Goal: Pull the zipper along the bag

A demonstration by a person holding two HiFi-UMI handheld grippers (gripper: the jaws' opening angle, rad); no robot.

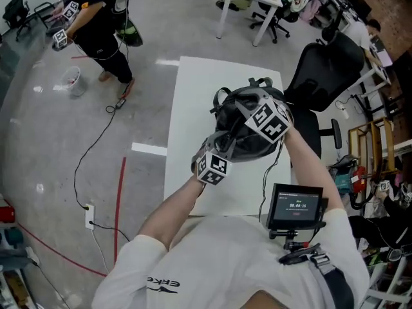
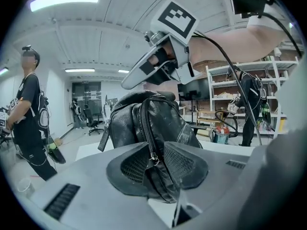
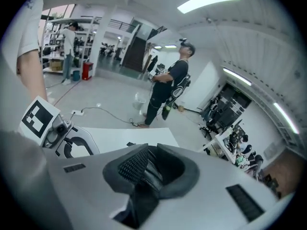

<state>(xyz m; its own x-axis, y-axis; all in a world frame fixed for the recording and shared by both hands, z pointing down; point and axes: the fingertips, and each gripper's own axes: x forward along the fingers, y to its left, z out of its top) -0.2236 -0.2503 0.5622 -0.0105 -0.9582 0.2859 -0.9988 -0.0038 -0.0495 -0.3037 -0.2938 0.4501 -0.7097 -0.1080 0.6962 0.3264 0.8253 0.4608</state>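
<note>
The black bag (image 1: 248, 134) stands near the middle of the white table (image 1: 193, 102). The left hand-held gripper (image 2: 154, 166) is clamped on the bag's near end, its pads pinching the leather on either side of the zipper (image 2: 145, 127), which runs up over the bag's top. The right hand-held gripper (image 3: 152, 159) is up at the bag's top, its jaws narrow and pressed on a glossy black strip (image 3: 144, 183); which part of the bag this is I cannot tell
</note>
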